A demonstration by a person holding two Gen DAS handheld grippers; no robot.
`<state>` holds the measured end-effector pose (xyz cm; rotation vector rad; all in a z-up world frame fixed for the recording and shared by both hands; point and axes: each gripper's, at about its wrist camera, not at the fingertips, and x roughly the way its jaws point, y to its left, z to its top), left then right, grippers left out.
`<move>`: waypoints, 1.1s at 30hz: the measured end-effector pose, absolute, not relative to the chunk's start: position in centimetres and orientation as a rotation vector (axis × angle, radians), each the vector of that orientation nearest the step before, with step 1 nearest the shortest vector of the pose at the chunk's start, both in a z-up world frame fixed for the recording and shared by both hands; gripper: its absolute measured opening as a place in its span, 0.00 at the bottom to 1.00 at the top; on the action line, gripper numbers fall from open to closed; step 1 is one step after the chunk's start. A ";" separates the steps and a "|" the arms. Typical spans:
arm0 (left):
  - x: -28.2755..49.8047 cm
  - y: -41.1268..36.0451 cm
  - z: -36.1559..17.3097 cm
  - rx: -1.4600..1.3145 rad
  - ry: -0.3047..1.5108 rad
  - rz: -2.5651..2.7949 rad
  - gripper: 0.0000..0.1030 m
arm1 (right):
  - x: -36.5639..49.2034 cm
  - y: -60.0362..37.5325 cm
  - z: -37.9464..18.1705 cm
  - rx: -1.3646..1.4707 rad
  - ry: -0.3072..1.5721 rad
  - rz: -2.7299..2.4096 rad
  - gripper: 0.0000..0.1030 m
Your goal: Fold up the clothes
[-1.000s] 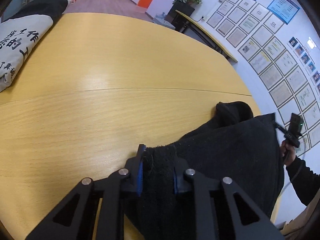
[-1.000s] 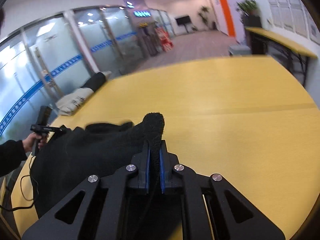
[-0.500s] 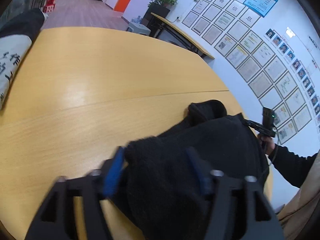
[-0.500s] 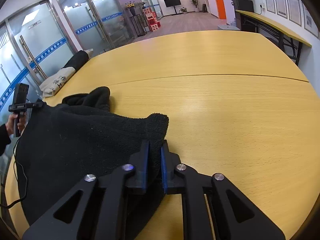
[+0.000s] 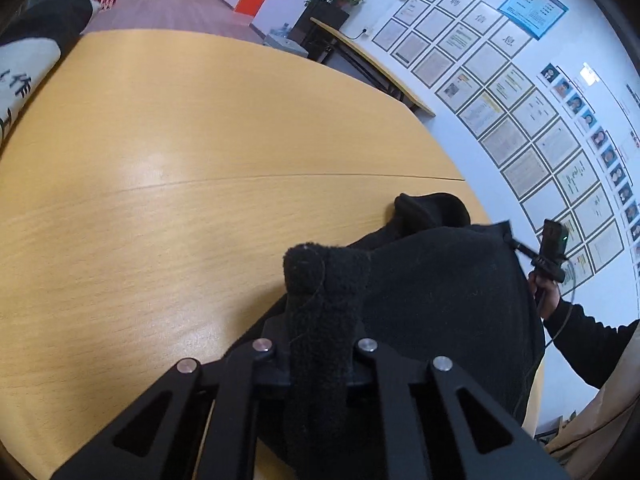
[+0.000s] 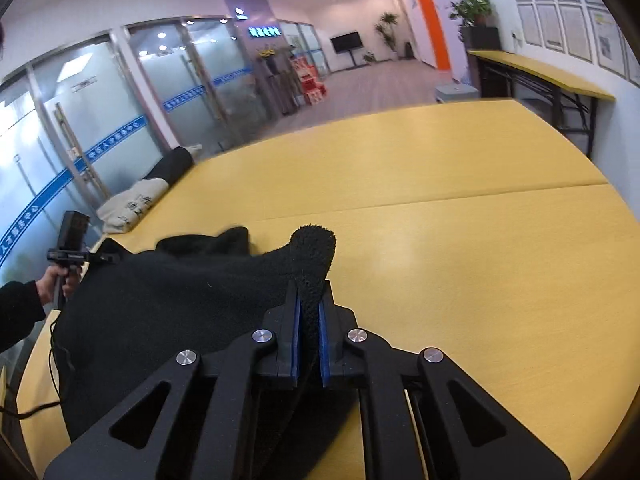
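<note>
A black fleece garment [image 5: 440,288] lies spread over the near edge of the yellow wooden table [image 5: 200,160]. My left gripper [image 5: 320,320] is shut on one thick corner of it, which sticks up between the fingers. My right gripper [image 6: 309,312] is shut on another corner of the same garment [image 6: 180,304], its tip standing up above the blue pads. The cloth hangs between the two grippers. The right gripper shows at the right of the left wrist view [image 5: 550,252], and the left gripper at the left of the right wrist view [image 6: 70,248].
A folded white garment with black characters [image 6: 134,206] and a dark one behind it lie at the table's far left edge. A seam crosses the tabletop [image 6: 440,200]. A side table [image 6: 540,76] stands by the wall with framed papers.
The left gripper has closed again on the black corner after opening wide half a second ago. Both grippers have lifted their corners up off the table.
</note>
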<state>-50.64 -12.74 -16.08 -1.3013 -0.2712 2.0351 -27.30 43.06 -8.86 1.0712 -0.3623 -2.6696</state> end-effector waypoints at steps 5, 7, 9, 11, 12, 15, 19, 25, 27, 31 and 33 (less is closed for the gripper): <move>-50.9 -13.1 -16.8 -1.292 -0.299 2.049 0.11 | -27.4 43.5 -12.1 1.218 -0.359 -2.667 0.08; -50.0 -12.5 -15.1 -1.199 -0.254 2.071 0.11 | -26.8 43.7 -12.0 1.205 -0.375 -2.694 0.08; -49.0 -12.1 -12.9 -1.095 -0.228 2.069 0.11 | -25.6 43.2 -9.8 1.077 -0.370 -2.746 0.07; -48.0 -11.9 -10.3 -0.979 -0.221 2.041 0.11 | -24.5 42.8 -7.0 0.917 -0.372 -2.777 0.07; -47.9 -11.9 -9.6 -0.938 -0.220 2.024 0.11 | -24.1 42.9 -6.1 0.856 -0.383 -2.777 0.07; -49.1 -11.2 -10.7 -0.986 -0.171 2.046 0.11 | -24.5 43.5 -7.4 0.937 -0.409 -2.758 0.07; -50.9 -10.4 -15.3 -1.170 -0.075 2.085 0.22 | -25.1 43.0 -9.8 1.104 -0.350 -2.744 0.07; -49.9 -10.3 -15.9 -1.186 -0.008 2.145 0.32 | -25.2 43.1 -9.4 1.253 -0.221 -2.770 0.27; -49.3 -10.1 -14.3 -1.167 0.039 2.189 0.34 | -25.0 42.6 -7.6 1.206 -0.124 -2.795 0.46; -46.5 -9.5 -8.3 -0.955 0.042 2.174 0.62 | -26.1 39.2 -3.2 1.052 0.075 -2.624 0.63; -45.6 -8.0 -7.2 -0.916 0.040 2.106 0.68 | -28.1 36.5 -2.9 1.076 0.174 -2.464 0.63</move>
